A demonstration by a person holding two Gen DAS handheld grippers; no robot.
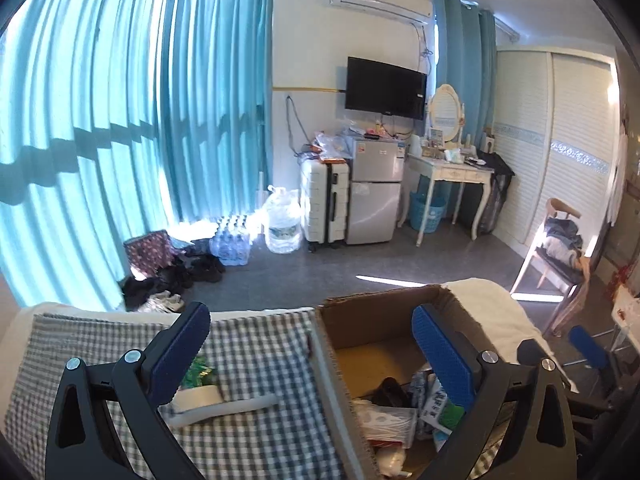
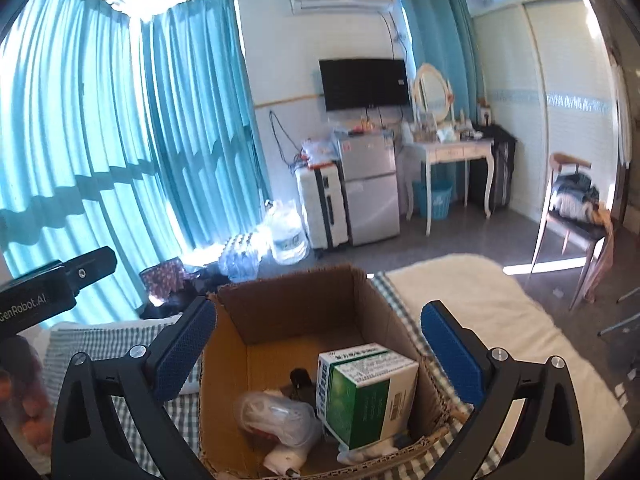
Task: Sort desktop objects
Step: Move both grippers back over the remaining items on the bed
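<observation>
An open cardboard box [image 2: 288,312] stands on a green checked cloth [image 1: 256,344]. In the right wrist view it holds a green and white carton [image 2: 360,392], a clear plastic bag [image 2: 280,416] and a small dark object [image 2: 300,378]. My right gripper [image 2: 316,356] is open and empty above the box. My left gripper [image 1: 312,356] is open and empty over the box's left wall [image 1: 332,372]. A white tube-shaped item [image 1: 224,406] and a small potted green plant [image 1: 198,376] lie on the cloth left of the box. The box [image 1: 376,332] holds several packets in the left wrist view.
A white blanket [image 2: 480,304] lies right of the box. Beyond the cloth's edge is grey floor with shoes [image 1: 192,272], a water jug [image 1: 282,220], a suitcase [image 1: 324,204], a small fridge [image 1: 374,196], a dressing table [image 1: 452,176] and a chair [image 2: 576,216]. The left gripper's body [image 2: 48,288] shows at the right view's left edge.
</observation>
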